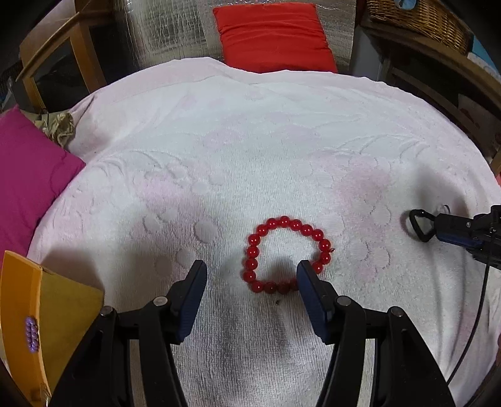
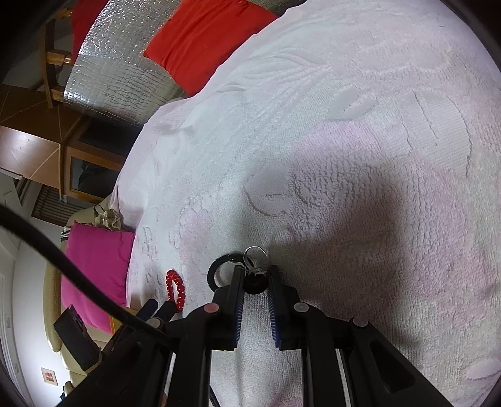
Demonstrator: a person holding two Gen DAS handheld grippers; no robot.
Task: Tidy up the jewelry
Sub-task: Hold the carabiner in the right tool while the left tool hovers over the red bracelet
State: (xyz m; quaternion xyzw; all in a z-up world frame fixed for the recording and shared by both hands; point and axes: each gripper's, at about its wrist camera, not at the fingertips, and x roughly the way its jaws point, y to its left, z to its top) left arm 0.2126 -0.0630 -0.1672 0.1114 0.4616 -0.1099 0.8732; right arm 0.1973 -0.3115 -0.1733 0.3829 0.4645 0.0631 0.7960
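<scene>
Left gripper (image 1: 252, 275) is hovering with its jaws parted and nothing between the pads, its right finger (image 1: 308, 281) overlapping the near edge of the red bead bracelet (image 1: 286, 255), which is lying flat in a ring on the white towel (image 1: 219, 156). Off to the right, the right gripper (image 2: 255, 275) is pinching a small black ring-shaped piece (image 2: 219, 269) with a silver ring (image 2: 255, 253) attached; its jaws are nearly closed on this item, low over the towel. In the left wrist view the same piece is showing as a black loop (image 1: 419, 225) at that gripper's tip, well apart from the bracelet. A yellow box (image 1: 22, 313) is sitting at the lower left, with a short row of purple beads (image 1: 32, 335) showing on it. The towel, embossed with a leafy pattern and faintly stained pink, is covering the whole work surface. A magenta cushion (image 1: 28, 178) is lying beside its left edge and a red cushion (image 1: 272, 34) beyond its far edge, against a silvery quilted sheet (image 1: 175, 28). A wicker basket (image 1: 422, 18) is sitting at the upper right. Counted: one bracelet, two cushions, one box, one basket.
</scene>
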